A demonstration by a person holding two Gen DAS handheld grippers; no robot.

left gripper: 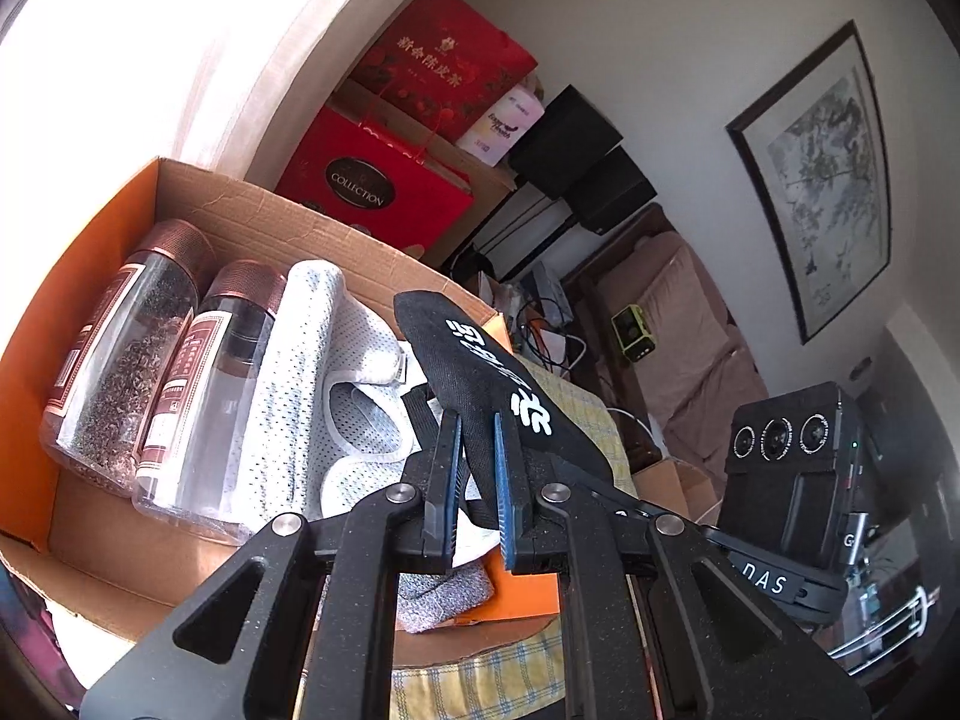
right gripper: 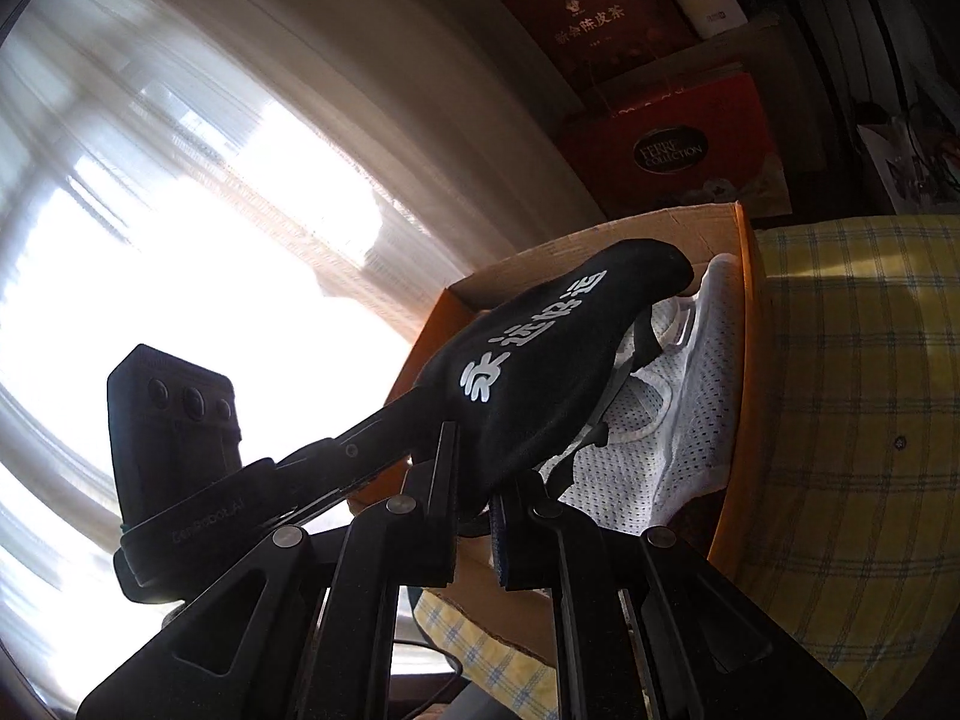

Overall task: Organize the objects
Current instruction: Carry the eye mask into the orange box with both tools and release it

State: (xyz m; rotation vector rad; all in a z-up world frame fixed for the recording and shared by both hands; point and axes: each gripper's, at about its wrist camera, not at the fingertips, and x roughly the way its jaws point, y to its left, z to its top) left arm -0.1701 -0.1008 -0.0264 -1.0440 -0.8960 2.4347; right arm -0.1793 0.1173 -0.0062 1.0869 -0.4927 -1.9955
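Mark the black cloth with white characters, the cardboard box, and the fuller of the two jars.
black cloth (left gripper: 480, 360), left wrist view, on the fabric beside the white characters.
cardboard box (left gripper: 288, 204), left wrist view, on the inner back wall.
fuller jar (left gripper: 129, 348), left wrist view, on the clear body.

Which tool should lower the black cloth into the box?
Probably left. Both tools, left and right, clamp the black cloth, but the left view looks straight into the cardboard box beside the jars.
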